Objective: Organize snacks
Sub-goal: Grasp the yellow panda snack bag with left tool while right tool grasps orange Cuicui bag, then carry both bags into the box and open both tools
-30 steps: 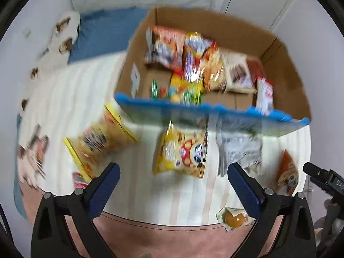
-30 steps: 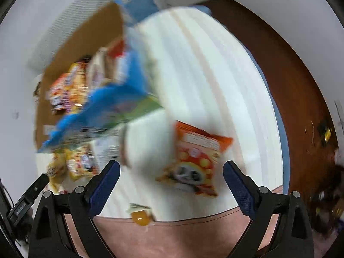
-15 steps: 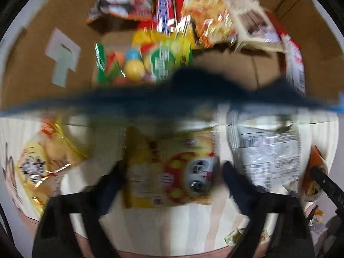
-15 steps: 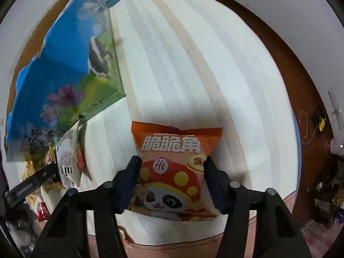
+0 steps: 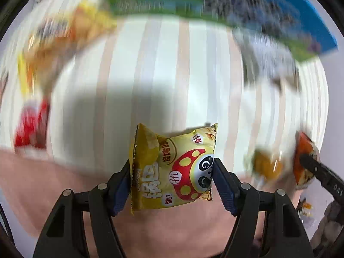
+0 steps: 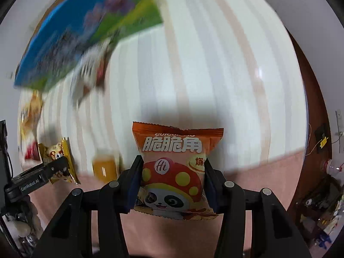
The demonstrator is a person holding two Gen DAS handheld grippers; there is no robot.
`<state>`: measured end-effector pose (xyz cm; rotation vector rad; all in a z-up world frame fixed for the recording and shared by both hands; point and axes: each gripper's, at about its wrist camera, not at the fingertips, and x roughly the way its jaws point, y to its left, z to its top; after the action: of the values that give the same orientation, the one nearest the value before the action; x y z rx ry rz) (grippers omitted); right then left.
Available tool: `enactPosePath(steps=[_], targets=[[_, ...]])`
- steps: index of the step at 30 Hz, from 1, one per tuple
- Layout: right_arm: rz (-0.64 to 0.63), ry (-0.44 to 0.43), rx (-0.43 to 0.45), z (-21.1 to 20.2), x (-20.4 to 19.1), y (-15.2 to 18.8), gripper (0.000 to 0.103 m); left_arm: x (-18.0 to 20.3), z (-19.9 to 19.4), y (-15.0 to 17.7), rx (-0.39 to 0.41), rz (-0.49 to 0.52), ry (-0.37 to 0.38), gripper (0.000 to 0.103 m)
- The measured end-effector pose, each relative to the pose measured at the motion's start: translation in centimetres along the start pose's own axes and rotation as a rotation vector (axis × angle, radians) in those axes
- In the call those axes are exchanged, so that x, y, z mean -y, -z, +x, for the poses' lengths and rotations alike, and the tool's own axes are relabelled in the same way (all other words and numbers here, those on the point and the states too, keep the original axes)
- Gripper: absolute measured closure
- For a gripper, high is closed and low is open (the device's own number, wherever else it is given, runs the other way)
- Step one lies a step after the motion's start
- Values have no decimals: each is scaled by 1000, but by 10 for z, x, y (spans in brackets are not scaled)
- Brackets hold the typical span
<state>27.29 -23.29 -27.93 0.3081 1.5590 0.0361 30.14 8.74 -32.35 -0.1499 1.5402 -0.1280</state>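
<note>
My left gripper (image 5: 171, 172) is shut on a yellow panda snack bag (image 5: 172, 167) and holds it above the striped bed cover (image 5: 161, 68). My right gripper (image 6: 173, 172) is shut on an orange panda snack bag (image 6: 175, 165), also lifted off the cover. The snack box, with its blue and green printed side (image 5: 247, 4), stands at the far edge; it also shows in the right wrist view (image 6: 86, 32). In the left wrist view the right gripper with its orange bag (image 5: 305, 161) shows at the right edge. In the right wrist view the left gripper with its yellow bag (image 6: 58, 161) shows at the left.
Loose snacks lie on the cover: a yellow bag (image 5: 64, 36), a red packet (image 5: 32, 126), a grey-white packet (image 5: 268, 53) by the box, and a small orange jelly cup (image 5: 266, 165), seen too in the right wrist view (image 6: 105, 165). A pink bed edge (image 6: 268, 167) runs along the front.
Both grippers have closed on their panda bags and lifted them off the cover. The views have pulled back from the box, and the background is blurred by motion.
</note>
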Motion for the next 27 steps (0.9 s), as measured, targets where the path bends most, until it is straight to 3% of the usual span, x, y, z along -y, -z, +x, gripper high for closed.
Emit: enactPosePath(steps=[2,6,12,16,22,27], targets=[[-23,12,-11,4,0,15,49,-7,8,17,-20,-26,16,34],[-38,53,-24,20,-6,30,47,-16,35,26,-87,-81,68,21],[-29,77,-6,38,-22,35,47,0,43,31,-57,-53,22,21],[-16,63,13,28,-7,43,51,16,26,56,-21,-41,19,37],[9,-28,59,-10,-9,45,52,27,-10,51,13,-33,73,39],[-19,-129,160,-75,-27,19,52,54,-77,34,115,4,178,39]])
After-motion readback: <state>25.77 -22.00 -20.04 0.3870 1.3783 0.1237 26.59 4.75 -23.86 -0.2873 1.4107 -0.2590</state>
